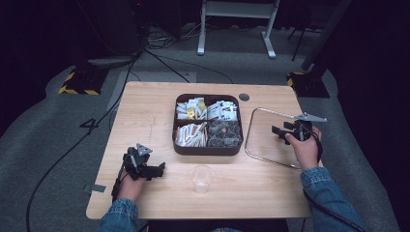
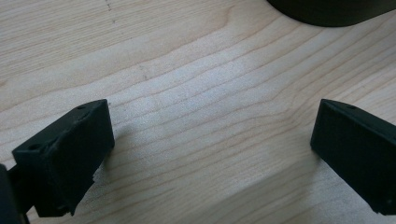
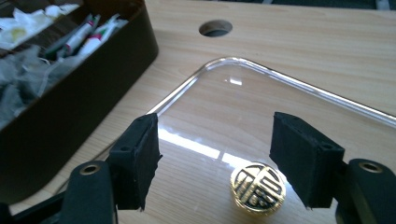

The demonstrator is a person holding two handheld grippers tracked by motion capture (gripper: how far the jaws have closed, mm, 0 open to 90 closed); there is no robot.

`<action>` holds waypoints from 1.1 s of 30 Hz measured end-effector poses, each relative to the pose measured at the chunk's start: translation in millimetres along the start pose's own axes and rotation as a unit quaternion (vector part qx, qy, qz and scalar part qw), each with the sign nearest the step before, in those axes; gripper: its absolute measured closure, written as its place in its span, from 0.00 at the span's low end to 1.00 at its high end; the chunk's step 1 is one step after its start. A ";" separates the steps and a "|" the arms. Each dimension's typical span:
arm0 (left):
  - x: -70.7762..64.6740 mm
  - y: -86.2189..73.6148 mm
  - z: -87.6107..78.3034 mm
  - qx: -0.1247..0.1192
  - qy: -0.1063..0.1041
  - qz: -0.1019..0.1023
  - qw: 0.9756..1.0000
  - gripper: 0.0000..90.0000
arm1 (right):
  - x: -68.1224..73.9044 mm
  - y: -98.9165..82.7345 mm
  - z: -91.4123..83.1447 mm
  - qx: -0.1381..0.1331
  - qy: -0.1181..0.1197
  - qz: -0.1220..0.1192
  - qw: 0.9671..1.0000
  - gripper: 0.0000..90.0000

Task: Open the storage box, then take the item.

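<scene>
Apparently the clear lid point(image 3: 299, 100) is already off the dark compartment box point(image 1: 207, 146) and lies flat on the table point(image 1: 145, 111) at centre right of the high view. Lowest in that frame, the left gripper point(image 1: 155, 170) rests with jaws apart and empty, near a plastic cup point(image 1: 201, 179). Farther up, the right gripper point(image 3: 215, 163) hangs over the lid's gold knob point(image 3: 258, 187), jaws spread, gripping nothing. What remains, I judge, is picking from the box's packets.

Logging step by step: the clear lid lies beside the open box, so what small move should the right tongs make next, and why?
Probably lift clear and swing toward the box: the right tongs stand open above the lid, its gold knob free between them.
</scene>
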State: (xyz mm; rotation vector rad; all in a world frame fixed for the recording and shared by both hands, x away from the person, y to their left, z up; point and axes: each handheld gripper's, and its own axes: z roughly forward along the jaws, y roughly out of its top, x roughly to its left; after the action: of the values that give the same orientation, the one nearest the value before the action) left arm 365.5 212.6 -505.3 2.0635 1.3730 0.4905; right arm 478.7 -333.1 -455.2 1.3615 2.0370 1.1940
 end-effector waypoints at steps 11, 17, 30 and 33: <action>-0.5 0.3 0.2 0.000 0.000 -0.001 1.000 0.00 | 25.1 21.2 -11.6 -0.025 0.021 -0.007 0.999 0.36; -0.9 0.2 0.2 0.000 0.000 -0.002 1.000 0.00 | 42.1 31.2 -13.9 -0.039 0.039 -0.015 0.998 0.33; -1.0 -0.4 -0.6 0.000 0.003 0.000 1.000 0.00 | 92.3 47.9 3.2 -0.023 0.087 -0.044 0.995 0.43; -1.0 -0.4 -0.5 0.000 0.003 0.000 1.000 0.00 | 103.9 49.2 9.6 -0.013 0.101 -0.051 0.993 0.47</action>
State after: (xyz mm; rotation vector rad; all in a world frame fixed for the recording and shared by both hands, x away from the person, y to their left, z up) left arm 364.5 212.0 -505.1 2.0637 1.3758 0.4965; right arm 466.7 -228.8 -407.6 1.1500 2.1914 1.3557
